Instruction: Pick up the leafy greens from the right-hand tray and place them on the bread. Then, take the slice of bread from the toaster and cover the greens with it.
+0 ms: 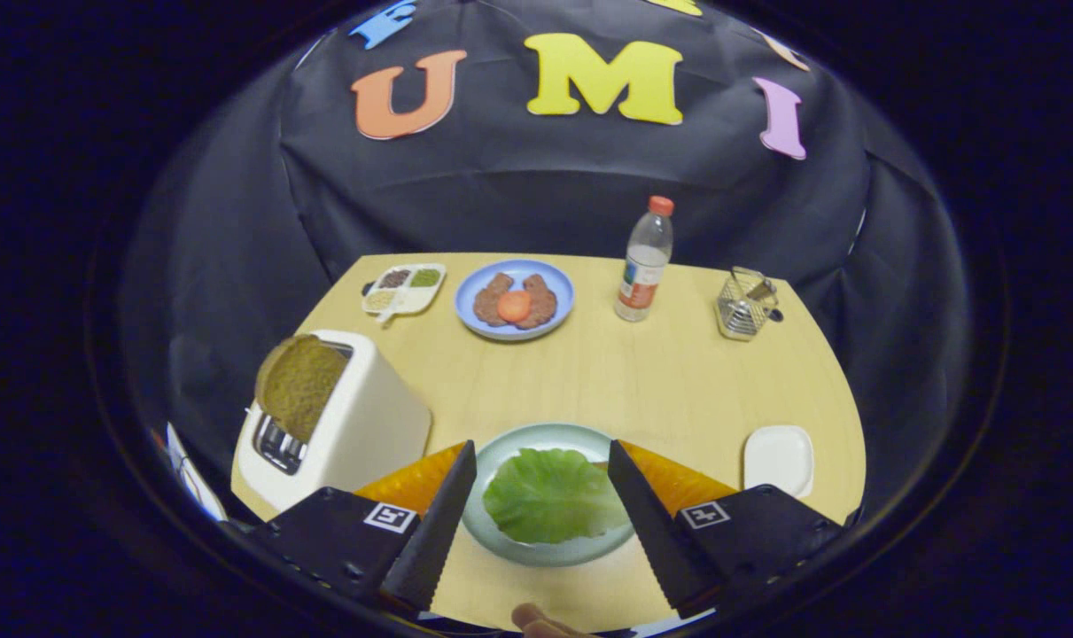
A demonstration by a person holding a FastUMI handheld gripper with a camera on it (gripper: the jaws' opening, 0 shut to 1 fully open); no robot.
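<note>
The gripper (pixel 543 523) hangs with its fingers spread wide and empty above a pale green plate (pixel 511 542), one finger to each side of the leafy greens (pixel 550 494) that lie flat there. No bread shows under the leaf; whether a slice sits beneath it cannot be told (the leaf covers most of the plate's middle). Just beside the right finger a small white tray (pixel 778 459) lies bare, which suggests the greens are placed and the bread step is next.

The slice of bread (pixel 299 386) stands upright in the slot of the white toaster (pixel 350 425), off to the left of the fingers and apart from the plate. The risks, as a judgement: a pinch too near the slice's top edge could tear or crumble it, a skewed pull could drag or tip the light toaster, and a careless lowering could push the leaf off the plate.

Farther along the wooden table (pixel 607 381) stand a blue plate (pixel 470 315) with patties and a tomato slice, a divided dish (pixel 403 288), a water bottle (pixel 645 259) and a wire basket (pixel 745 306), all well apart from the work.
</note>
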